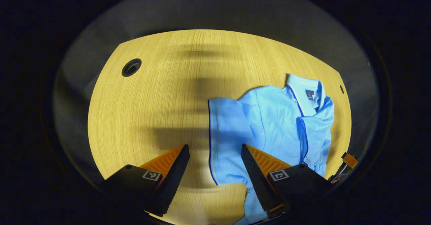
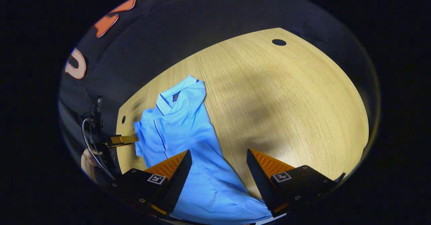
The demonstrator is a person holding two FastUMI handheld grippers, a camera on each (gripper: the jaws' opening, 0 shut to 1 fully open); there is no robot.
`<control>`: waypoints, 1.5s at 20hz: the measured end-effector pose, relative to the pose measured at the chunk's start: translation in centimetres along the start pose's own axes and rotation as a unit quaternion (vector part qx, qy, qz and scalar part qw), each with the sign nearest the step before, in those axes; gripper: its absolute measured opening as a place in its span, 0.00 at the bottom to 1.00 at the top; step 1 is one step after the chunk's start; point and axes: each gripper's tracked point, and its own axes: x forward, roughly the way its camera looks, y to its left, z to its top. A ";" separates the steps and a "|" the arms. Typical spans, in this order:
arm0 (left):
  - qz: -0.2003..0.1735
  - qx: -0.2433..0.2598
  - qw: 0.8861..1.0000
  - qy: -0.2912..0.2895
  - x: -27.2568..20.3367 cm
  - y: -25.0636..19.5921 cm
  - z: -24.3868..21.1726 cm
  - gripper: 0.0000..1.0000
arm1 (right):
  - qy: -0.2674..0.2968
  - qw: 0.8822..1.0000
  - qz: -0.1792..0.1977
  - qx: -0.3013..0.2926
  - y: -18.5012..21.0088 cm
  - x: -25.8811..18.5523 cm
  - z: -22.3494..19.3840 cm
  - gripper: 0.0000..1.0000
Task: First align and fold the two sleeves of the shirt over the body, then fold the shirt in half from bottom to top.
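One light blue polo shirt point(image 1: 269, 124) lies on the wooden table point(image 1: 151, 110), collar at the far end, dark blue piping along its edges, one sleeve already folded over the body. Two grippers hover above it: the left gripper point(image 1: 215, 151) and the right gripper point(image 2: 219, 154), both with fingers spread, holding nothing

Right gripper point(image 2: 219, 166) above a shirt on a desk
Its jaws stand apart, empty, over the light blue collared polo shirt point(image 2: 183, 130) lying on the pale wooden desk point(image 2: 286, 100); the left gripper point(image 2: 123, 139) at nine o'clock.
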 end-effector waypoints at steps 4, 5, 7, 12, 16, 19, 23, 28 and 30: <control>0.025 0.002 1.000 0.012 0.7 0.8 -0.4 0.94 | 0.001 1.000 -0.001 0.004 -0.4 0.1 0.2 0.99; 0.038 0.003 0.999 0.015 0.7 1.1 -0.5 0.92 | 0.001 1.000 0.000 0.006 -0.4 0.2 0.2 0.99; 0.041 0.008 0.999 0.013 0.9 0.6 -0.5 0.79 | 0.001 1.000 -0.001 0.007 -0.5 0.2 0.3 0.99; 0.049 0.002 0.999 0.014 0.9 -0.2 -0.6 0.12 | -0.003 1.000 -0.002 0.006 -0.6 0.1 0.4 0.99; 0.056 0.002 0.998 0.020 0.3 -0.2 -1.1 0.12 | -0.008 1.000 -0.002 0.005 -0.8 -0.3 0.3 0.99; 0.054 0.005 0.999 0.006 -1.3 -0.2 -0.6 0.11 | -0.013 1.000 -0.007 0.001 -1.4 -0.7 0.4 0.99; 0.050 0.027 0.998 -0.016 -4.3 -1.5 0.1 0.11 | -0.016 1.000 -0.007 0.000 -2.0 -1.3 0.4 0.99; 0.042 0.060 0.997 -0.040 -6.6 -5.4 0.9 0.11 | -0.017 1.000 -0.001 0.000 -2.8 -2.1 0.6 0.99; 0.037 0.068 0.996 -0.042 -6.8 -7.3 0.9 0.11 | -0.019 1.000 0.003 0.001 -3.2 -2.3 0.8 0.99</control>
